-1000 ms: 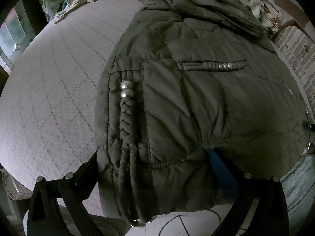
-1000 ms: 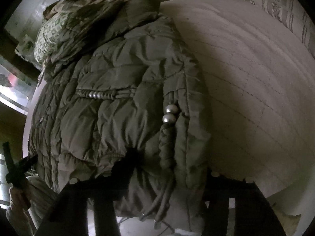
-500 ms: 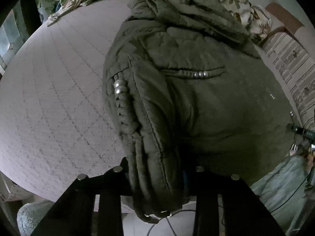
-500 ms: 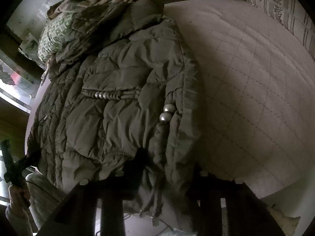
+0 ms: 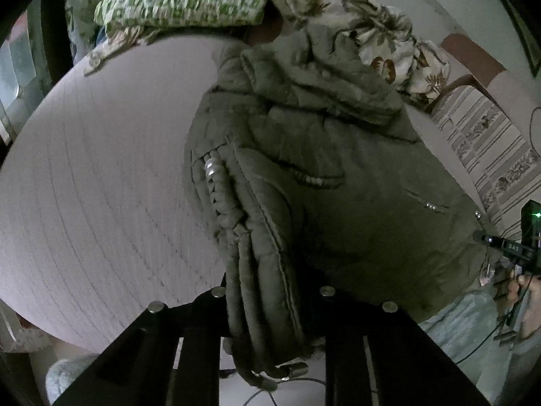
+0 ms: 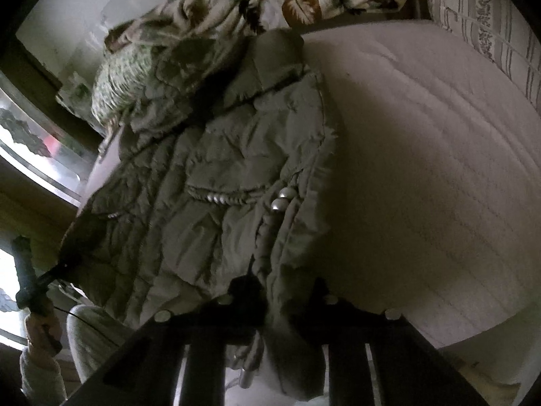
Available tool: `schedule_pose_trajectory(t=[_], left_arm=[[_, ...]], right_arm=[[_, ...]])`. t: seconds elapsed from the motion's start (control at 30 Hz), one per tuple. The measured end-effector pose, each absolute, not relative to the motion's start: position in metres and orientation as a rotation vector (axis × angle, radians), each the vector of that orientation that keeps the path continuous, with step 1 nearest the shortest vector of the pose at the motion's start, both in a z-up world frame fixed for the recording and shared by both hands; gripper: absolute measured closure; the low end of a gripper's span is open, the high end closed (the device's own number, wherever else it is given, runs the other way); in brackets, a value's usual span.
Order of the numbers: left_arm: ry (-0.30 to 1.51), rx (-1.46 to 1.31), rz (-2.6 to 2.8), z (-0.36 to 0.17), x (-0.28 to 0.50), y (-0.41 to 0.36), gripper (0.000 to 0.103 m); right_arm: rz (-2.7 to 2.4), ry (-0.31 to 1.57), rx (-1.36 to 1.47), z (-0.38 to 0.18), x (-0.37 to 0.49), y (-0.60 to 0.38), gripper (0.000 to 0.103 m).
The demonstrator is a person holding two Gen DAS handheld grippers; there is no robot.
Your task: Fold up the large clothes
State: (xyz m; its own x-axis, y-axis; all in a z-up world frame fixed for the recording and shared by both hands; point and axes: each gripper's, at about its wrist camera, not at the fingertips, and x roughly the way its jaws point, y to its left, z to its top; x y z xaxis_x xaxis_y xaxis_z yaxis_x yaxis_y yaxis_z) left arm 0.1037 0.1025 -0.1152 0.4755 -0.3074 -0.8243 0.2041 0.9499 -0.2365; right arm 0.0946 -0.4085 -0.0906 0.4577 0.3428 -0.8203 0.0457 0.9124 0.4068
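Olive padding: quilted jacket (image 5: 338, 176), soft, puffy and bulky, likely light for its size; it should slump and spring back from a crease.
Position: jacket lies lengthwise on the bed (image 5: 101, 186), hood at the far end against the bedding, hem at the near edge, bunched between each gripper's fingers.
Left gripper (image 5: 270, 308): narrowed down and closing on the hem's left corner, a thick roll of padding pinched between the jaws.
Right gripper (image 6: 277, 308): likewise closing on the hem's right corner, fabric and braided cord (image 6: 260, 243) squeezed in the gap.
Hold: the stitched hem edge looks the firmest purchase; the shell seems slick, so a deep bite of padding is safer than a thin one.
Snags: metal beads (image 6: 282, 199) and dangling cord ends could catch or swing.
Surface: pale quilted mattress cover, flat and matte, roomy on both sides of the jacket.
Room: dim; green-patterned pillow (image 5: 179, 0) and leaf-print blanket (image 5: 389, 37) at the far end, striped cushion (image 6: 490, 23) at far right, window at far left.
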Motion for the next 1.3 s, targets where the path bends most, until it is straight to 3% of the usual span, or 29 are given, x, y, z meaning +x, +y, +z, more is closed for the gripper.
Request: schedule_pose_trajectory(t=[1.3], left_arm=[[0.936,-0.080,-0.288,-0.063,0.139,0.075,0.087]], right_arm=[[0.221,0.946,0.436,-0.027,0.122,-0.412,0.085]])
